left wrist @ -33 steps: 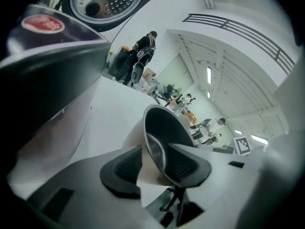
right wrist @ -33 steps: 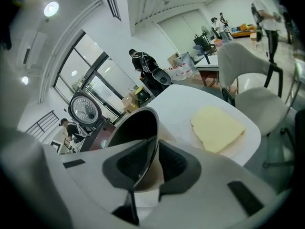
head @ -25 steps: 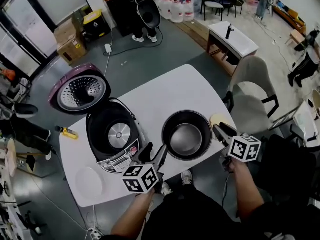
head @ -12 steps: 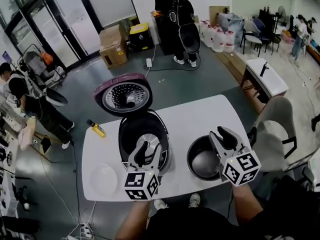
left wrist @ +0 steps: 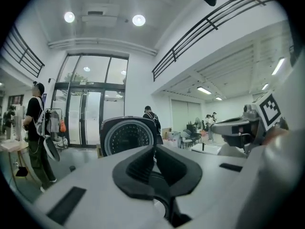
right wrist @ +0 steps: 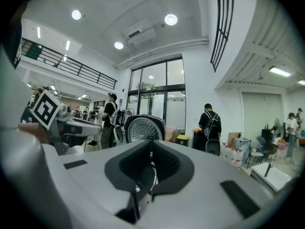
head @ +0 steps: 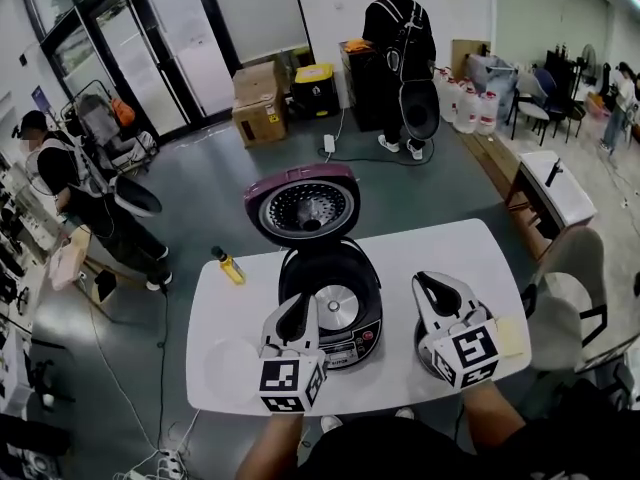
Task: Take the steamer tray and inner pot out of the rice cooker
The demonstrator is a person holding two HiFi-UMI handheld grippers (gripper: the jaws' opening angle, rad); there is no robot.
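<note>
Showing left hand-held gripper (head: 299, 303) and right hand-held gripper (head: 432, 286) at lower centre, both empty, jaws just closed together, inner pot (head: 421, 356) on desk (head: 450, 243) lower right, beside open rice cooker (head: 335, 303).

The cooker (head: 335, 298) stands on the table (head: 440, 253) in the middle, a little nearer to the left edge. Its lid (head: 303, 208) stands open behind it and reaches over the far edge. The pot (head: 419, 356) sits to the right of the cooker, close to the near edge and mostly hidden. The tray (head: 228, 366) lies by the near left corner, apart from the cooker. A pad (head: 508, 336) lies at the right edge, near the near right corner. A bottle (head: 228, 265) lies on the floor just off the far left corner. A chair (head: 570, 298) stands to the right of the table.
</note>
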